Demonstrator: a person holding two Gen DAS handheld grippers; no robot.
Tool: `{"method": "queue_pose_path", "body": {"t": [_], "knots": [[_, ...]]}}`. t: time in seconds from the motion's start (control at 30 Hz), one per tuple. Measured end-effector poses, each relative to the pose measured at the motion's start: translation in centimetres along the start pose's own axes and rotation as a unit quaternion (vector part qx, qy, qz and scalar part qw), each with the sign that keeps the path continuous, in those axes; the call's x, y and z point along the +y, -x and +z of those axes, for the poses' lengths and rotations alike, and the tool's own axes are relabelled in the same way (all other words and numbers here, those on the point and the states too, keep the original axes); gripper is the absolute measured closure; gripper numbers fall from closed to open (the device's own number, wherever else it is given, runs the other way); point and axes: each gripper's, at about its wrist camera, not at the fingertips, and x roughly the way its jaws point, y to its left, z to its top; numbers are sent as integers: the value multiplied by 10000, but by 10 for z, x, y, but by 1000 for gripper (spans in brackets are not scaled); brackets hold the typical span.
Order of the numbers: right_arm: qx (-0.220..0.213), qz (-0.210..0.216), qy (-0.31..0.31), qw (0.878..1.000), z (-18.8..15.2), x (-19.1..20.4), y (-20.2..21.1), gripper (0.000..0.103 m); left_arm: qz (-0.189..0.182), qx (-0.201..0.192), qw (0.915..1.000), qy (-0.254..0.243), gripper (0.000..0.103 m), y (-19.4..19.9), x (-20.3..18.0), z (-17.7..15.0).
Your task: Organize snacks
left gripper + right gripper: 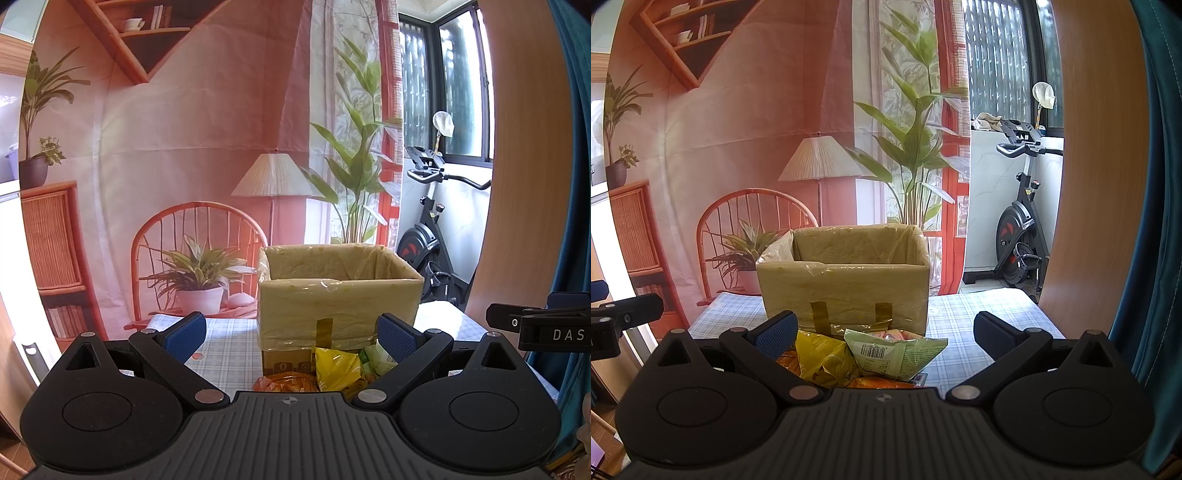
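1. Both claws stand wide open and hold nothing: the left claw (291, 334) and the right claw (885, 332) hover low over the checked surface (964, 325).
2. Between the fingers lie snack packets: a yellow packet (822, 356), a pale green packet (894, 352) and an orange packet (286, 382), bunched together.
3. Just behind them stands a plastic-lined cardboard box (846, 284), its top open.

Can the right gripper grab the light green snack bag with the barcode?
Probably yes. The right hand-held gripper is open, and the light green snack bag lies on top of the pile between its fingers, nothing covering it.
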Motion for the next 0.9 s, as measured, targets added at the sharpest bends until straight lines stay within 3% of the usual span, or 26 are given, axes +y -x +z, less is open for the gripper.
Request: {"method": "queue_pose_path", "body": {"t": [0.3, 0.53, 0.67, 0.9], "knots": [[24, 7, -13, 10000, -3, -1, -4, 0, 111, 155, 9998, -56, 3, -9, 0, -8], [-73, 209, 393, 9990, -10, -2, -35, 0, 439, 350, 9972, -494, 3, -46, 2, -12], [-49, 395, 286, 9988, -8, -9, -61, 0, 522, 427, 9959, -604, 3, -69, 7, -8], [102, 579, 251, 9980, -25, -12, -95, 0, 278, 735, 9955, -523, 3, -96, 13, -24]]}}
